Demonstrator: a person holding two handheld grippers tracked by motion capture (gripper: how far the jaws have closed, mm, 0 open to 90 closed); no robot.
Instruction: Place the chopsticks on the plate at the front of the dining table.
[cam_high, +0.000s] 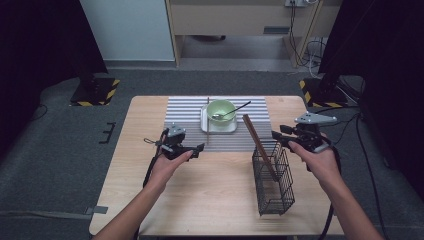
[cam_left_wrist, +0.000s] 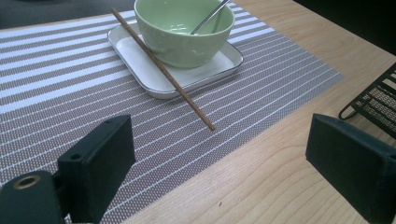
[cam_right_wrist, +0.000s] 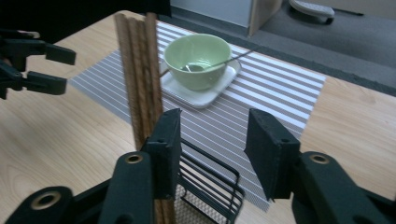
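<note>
While both grippers hover with jaws apart, the left gripper (cam_high: 199, 148) faces a lone chopstick (cam_left_wrist: 162, 69) (resting on the tray (cam_left_wrist: 140, 70)). Chopsticks (cam_right_wrist: 139, 74) stand beside the right gripper (cam_right_wrist: 212, 135).

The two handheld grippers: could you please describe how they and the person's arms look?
Both are black. The left gripper has a small grey top piece, the right gripper a grey three-cornered plate. Each has two blocky, flat-faced black jaws with brass-coloured rings at the pivots, and trails a black cable. The forearms are bare, with no sleeves in sight.

Even overhead light, dark room edges, soft shadows; the near jaws blur in both gripper views.
</note>
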